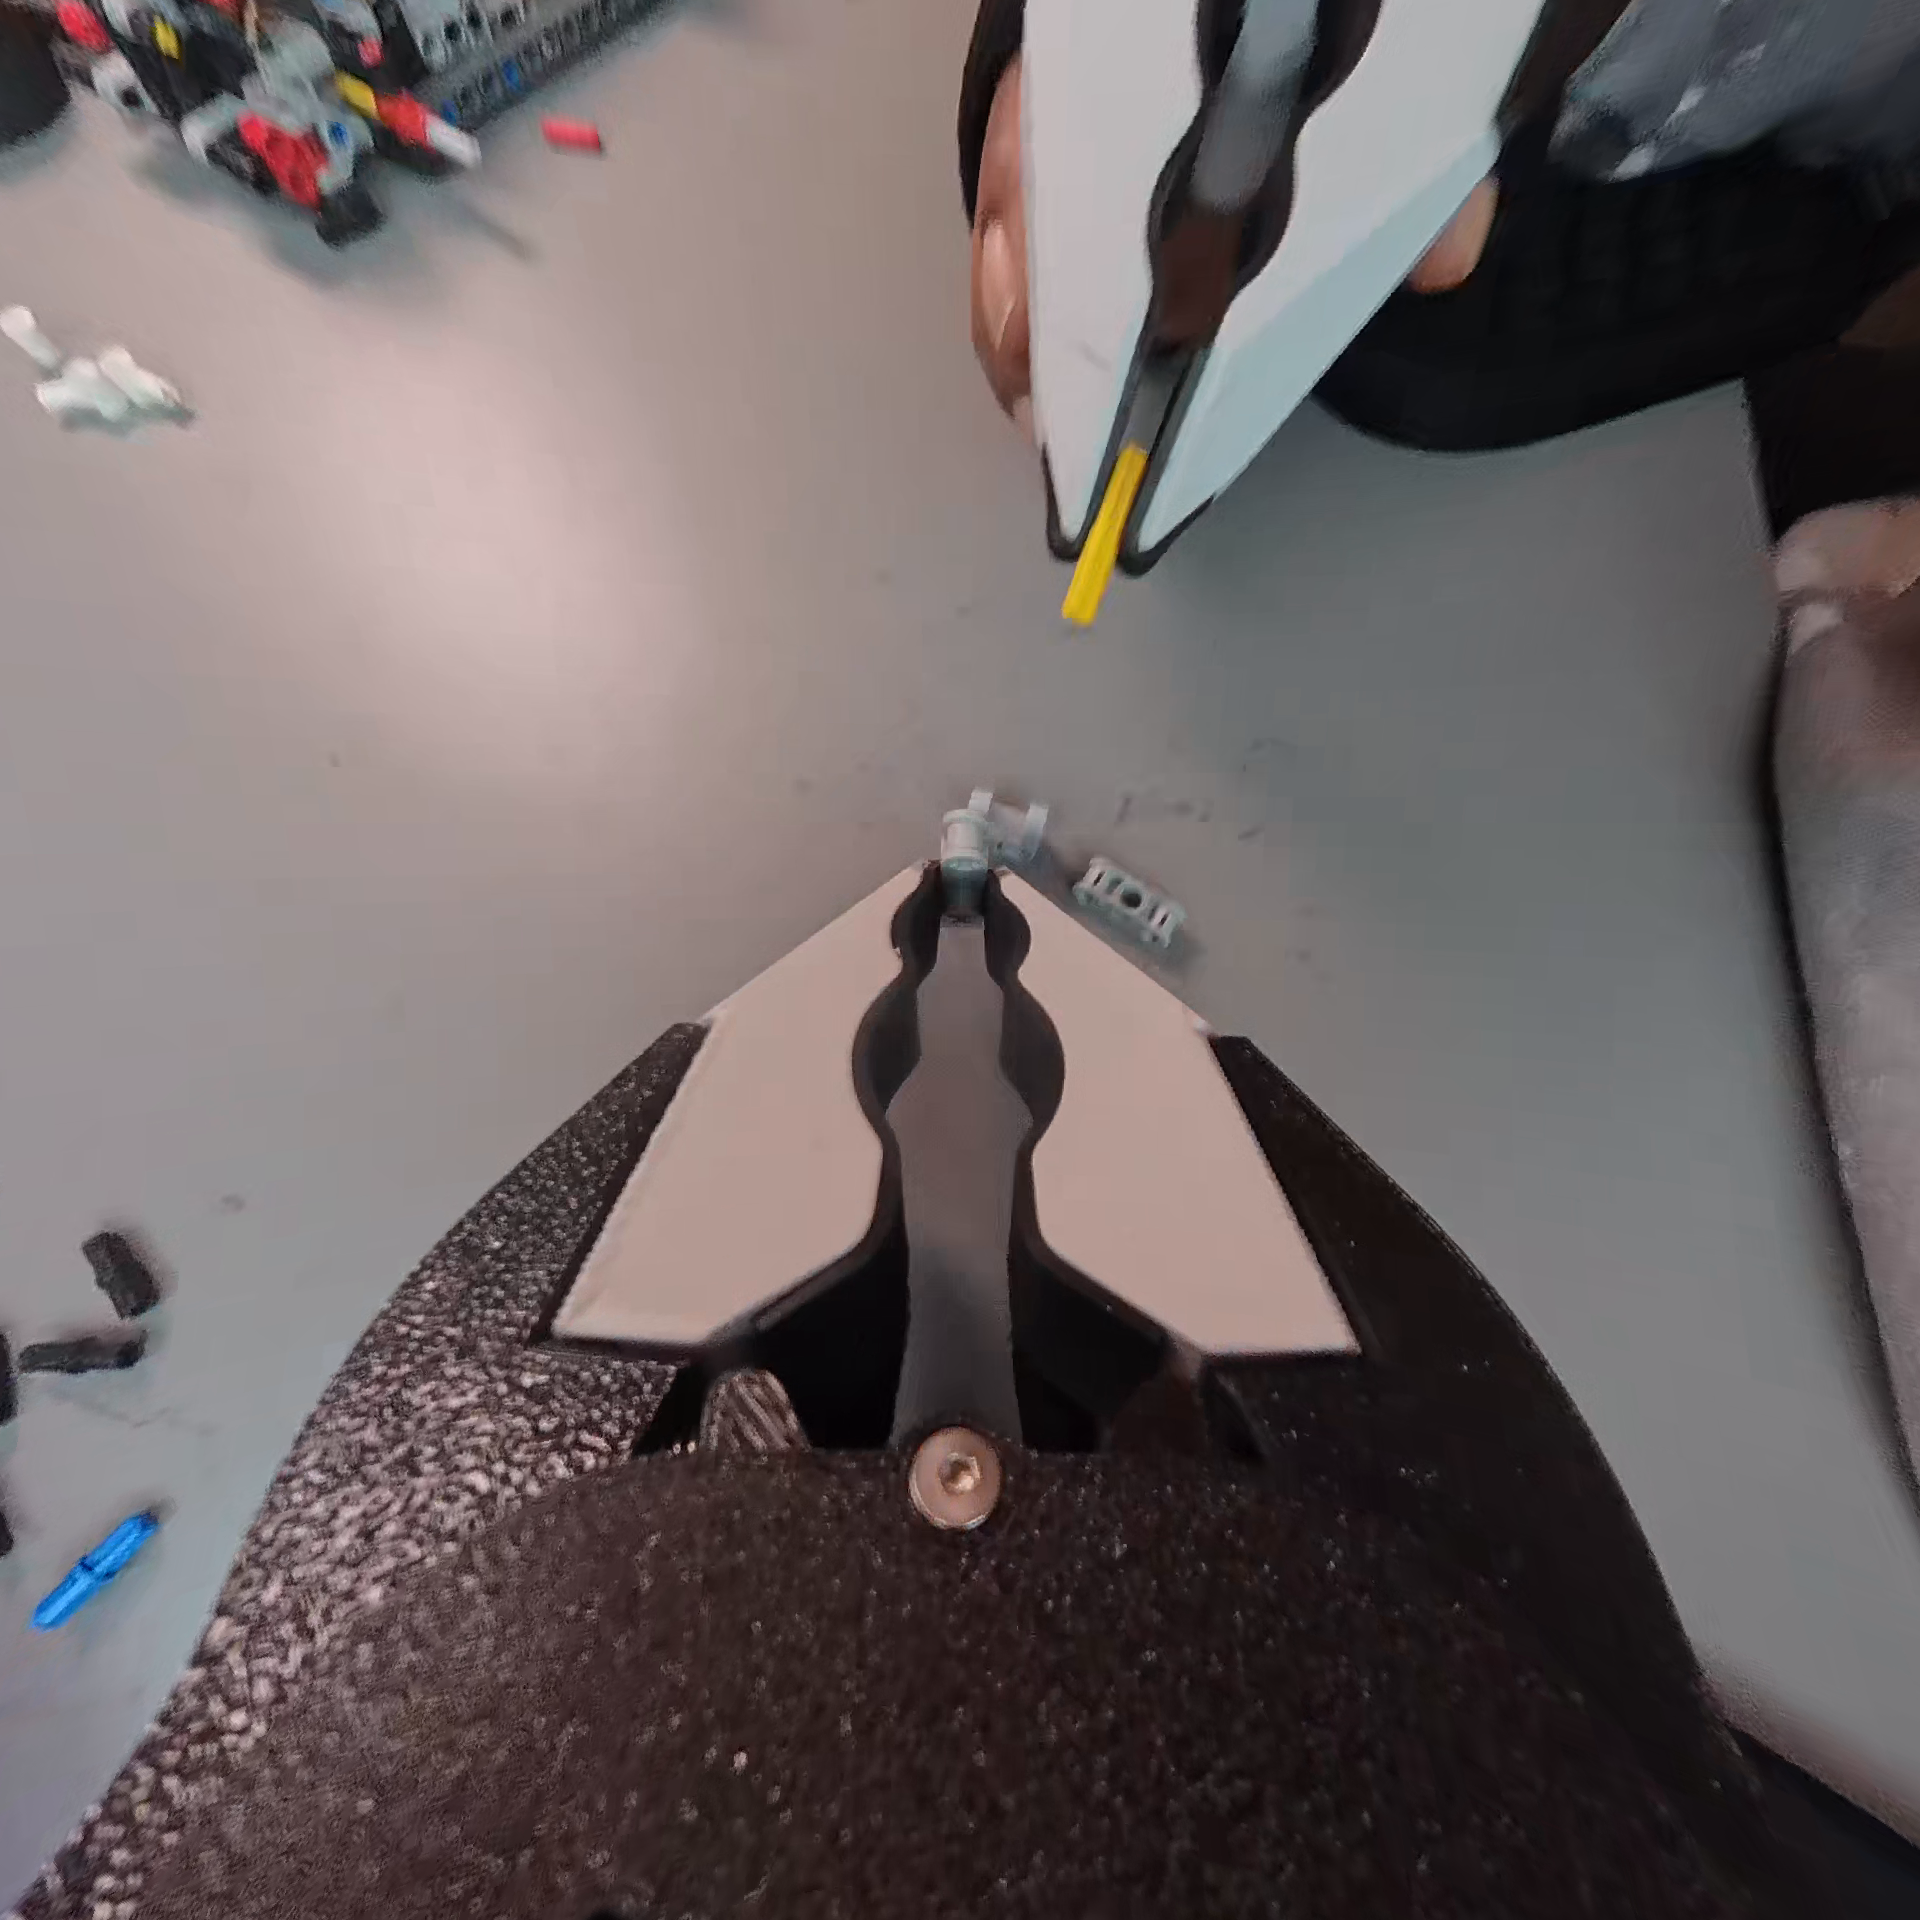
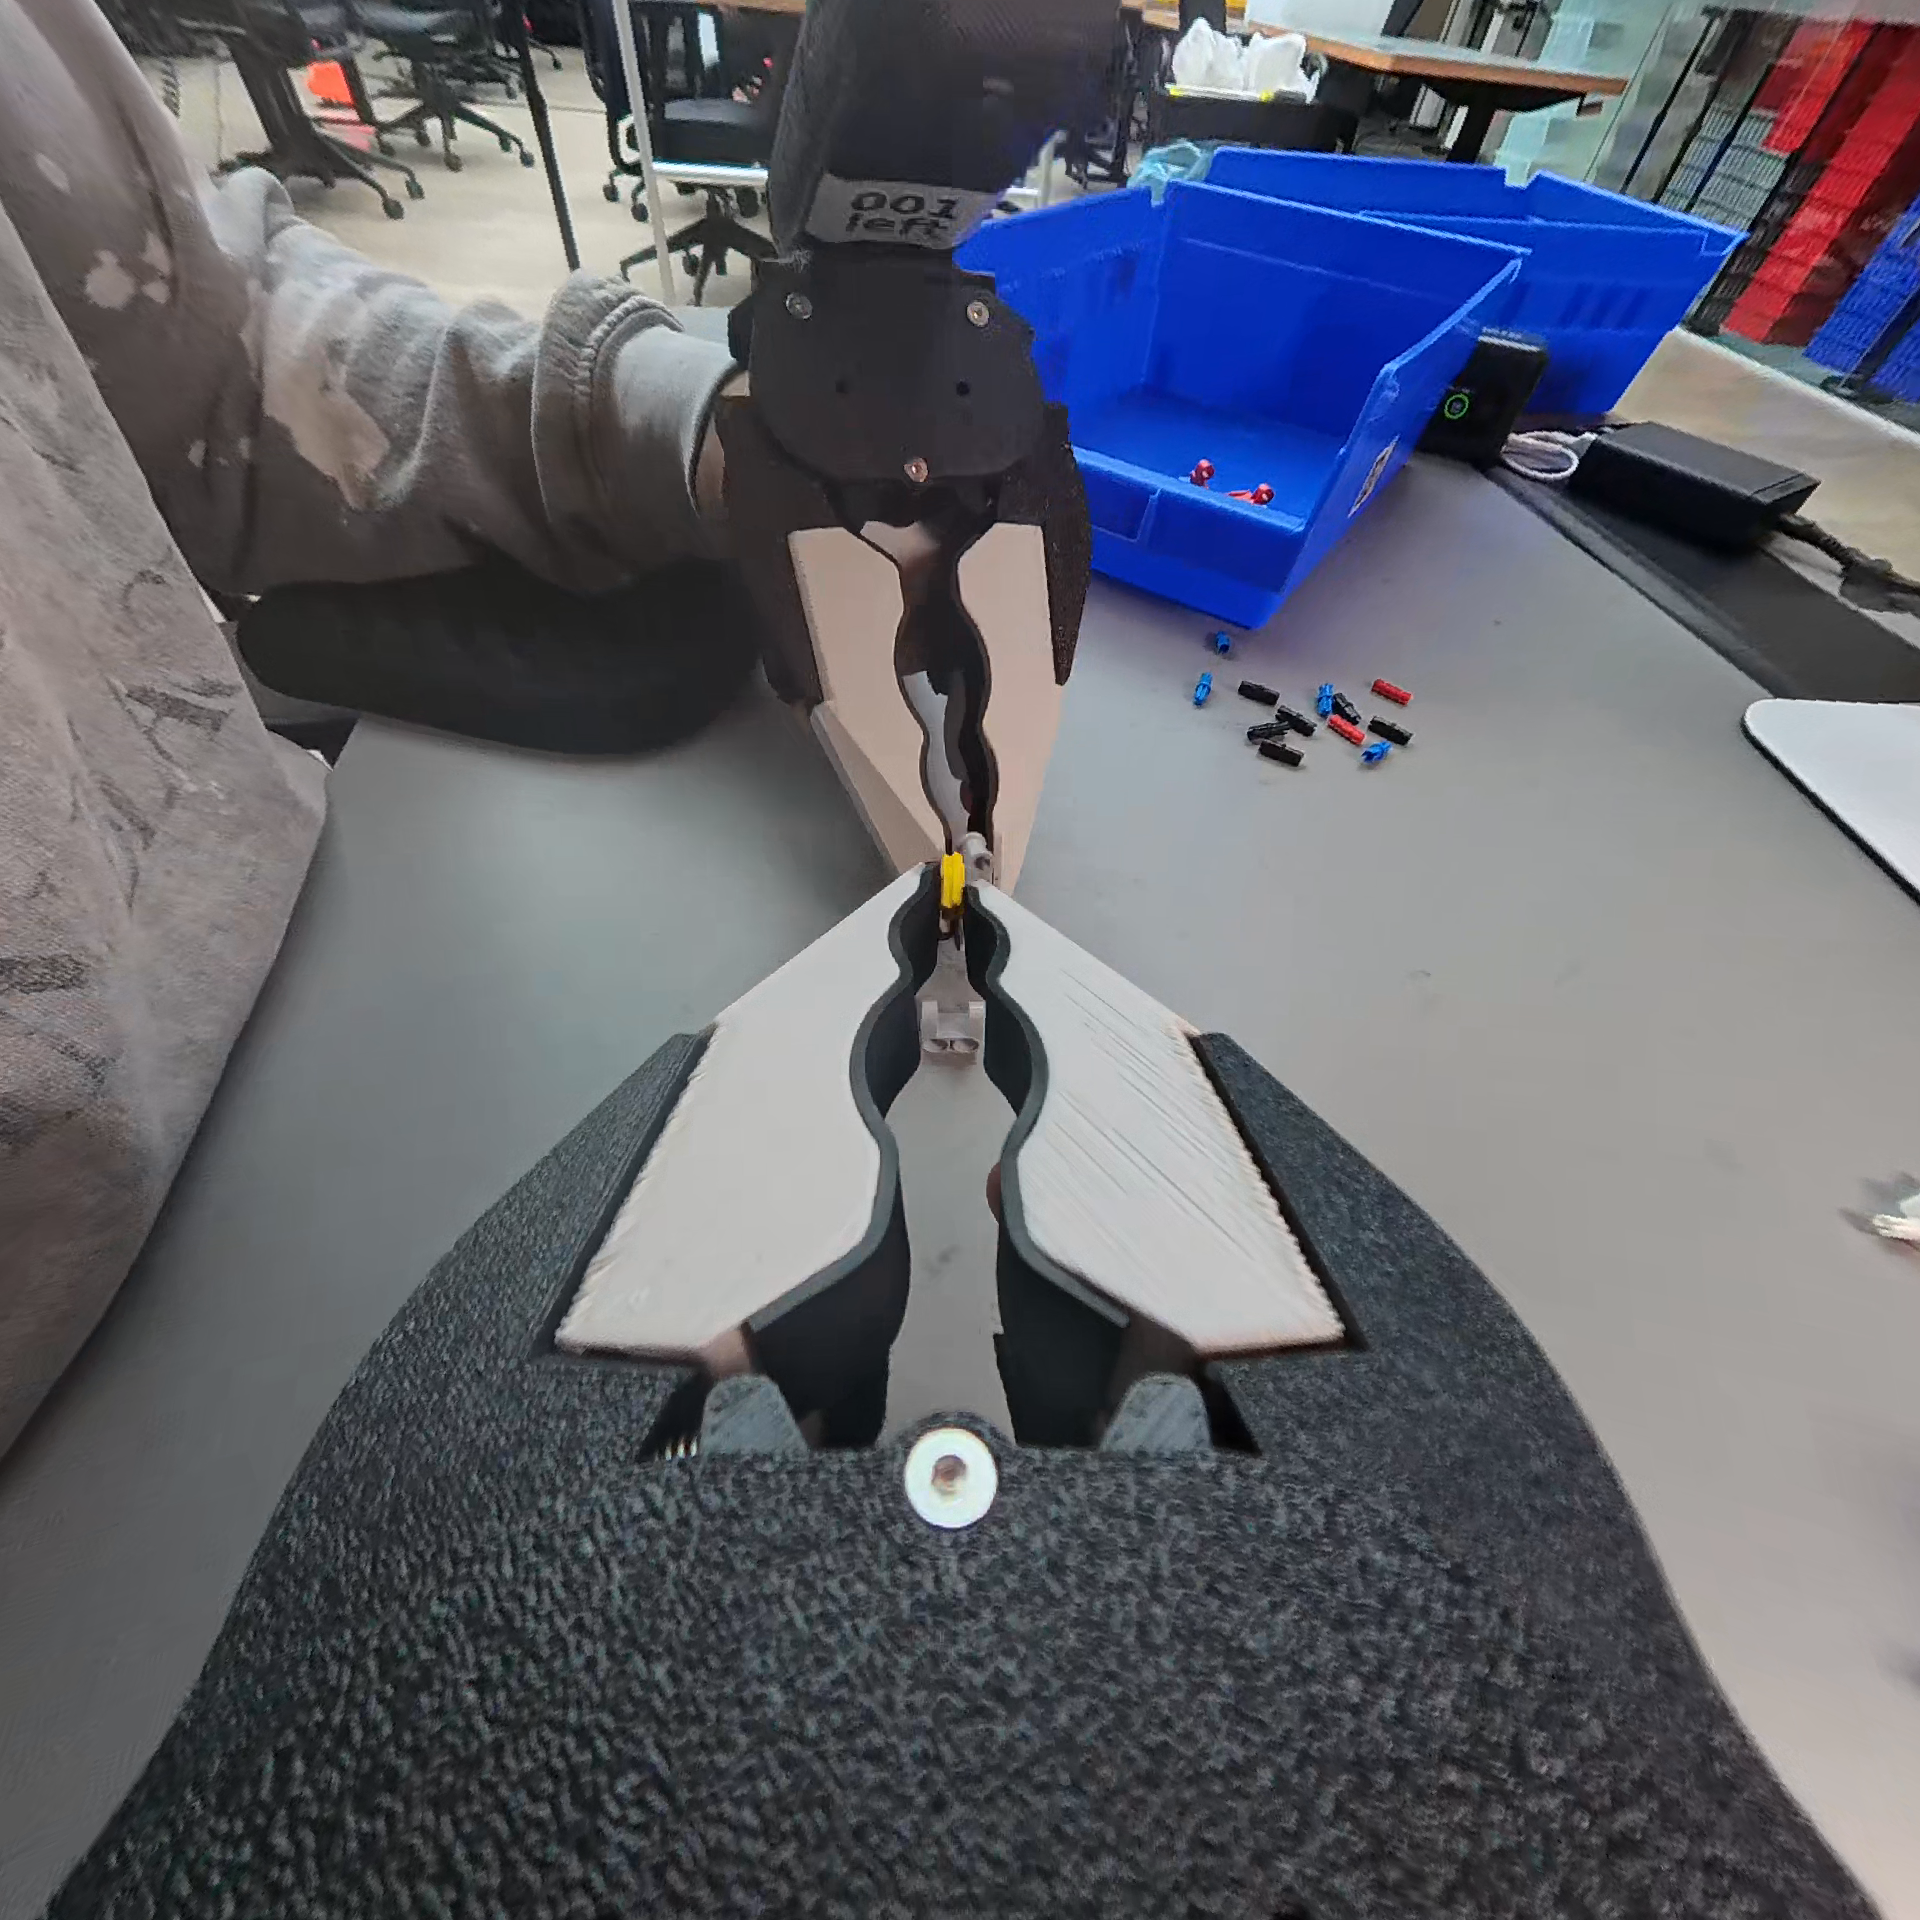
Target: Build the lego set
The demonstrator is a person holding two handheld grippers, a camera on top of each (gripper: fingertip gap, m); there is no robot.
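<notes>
My left gripper (image 1: 961, 883) is shut on a small light grey connector piece (image 1: 966, 836) that sticks out past its tips, just above the grey table. A flat grey lego piece with holes (image 1: 1130, 902) lies on the table just right of it. My right gripper (image 1: 1101, 540) faces it from above and is shut on a yellow axle (image 1: 1103, 540) that points down toward the grey piece. In the right wrist view my right gripper (image 2: 951, 888) holds the yellow axle (image 2: 950, 881) tip to tip with the left gripper (image 2: 971, 831) and its grey piece (image 2: 975, 847).
A partly built lego model (image 1: 291, 114) in black, red and grey lies far left. White pieces (image 1: 94, 384), black pins (image 1: 120, 1273) and a blue pin (image 1: 94, 1569) lie left. A blue bin (image 2: 1299, 416) and loose pins (image 2: 1309, 717) sit behind. A grey sleeve (image 2: 395, 436) is left. One gripper's finger ends stand about 7 centimetres off the other's. To reach the blue pin (image 1: 94, 1569) in a straight line is about 15 centimetres for my left fingers, about 20 centimetres for my right. Seen from the right wrist view (image 2: 1205, 685) as well.
</notes>
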